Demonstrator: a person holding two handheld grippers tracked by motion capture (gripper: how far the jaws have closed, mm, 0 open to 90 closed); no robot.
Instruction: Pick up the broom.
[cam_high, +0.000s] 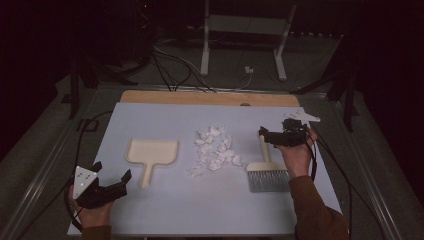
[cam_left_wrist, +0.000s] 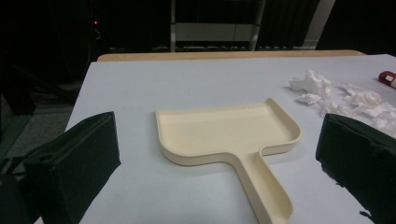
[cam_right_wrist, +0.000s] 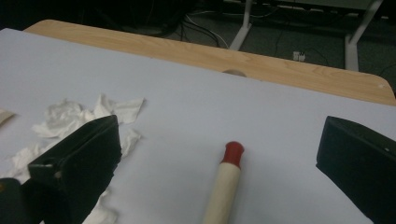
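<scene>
You had both grippers released. Your right gripper (cam_high: 272, 134) hovered with fingers spread on either side of the brush handle (cam_right_wrist: 225, 186), not yet clamped, likely lining up a grasp; the brush (cam_high: 266, 172) lay at 3 o'clock of the paper scraps (cam_high: 216, 150). Your left gripper (cam_high: 111, 172) sat at 7 o'clock of the dustpan (cam_high: 151, 156), fingers apart and aimed at its handle. The dustpan lay flat on the table (cam_high: 175, 215) at 9 o'clock of the scraps, mouth toward 12, ready to be held for sweeping.
</scene>
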